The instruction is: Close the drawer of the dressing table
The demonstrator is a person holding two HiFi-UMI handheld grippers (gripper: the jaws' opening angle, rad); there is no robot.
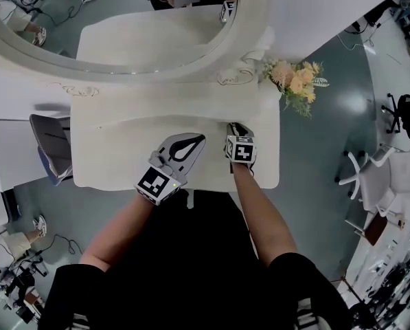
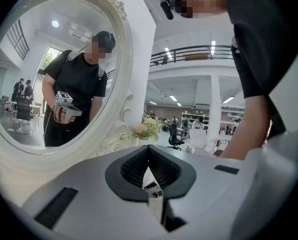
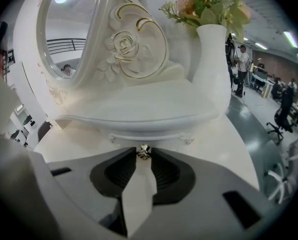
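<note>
With the right hand-held gripper [image 3: 144, 155] clamped on the small metal knob [image 3: 144, 150] of the drawer [image 3: 153, 136], under the raised tier [image 3: 153, 106] at the counter's [image 3: 216, 151] far side, and the left hand-held gripper [image 1: 194, 141] clenched empty nearby: best pushed straight in, level, no twisting, until flush.

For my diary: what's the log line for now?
right gripper: shut on knob | left gripper: shut, empty
</note>
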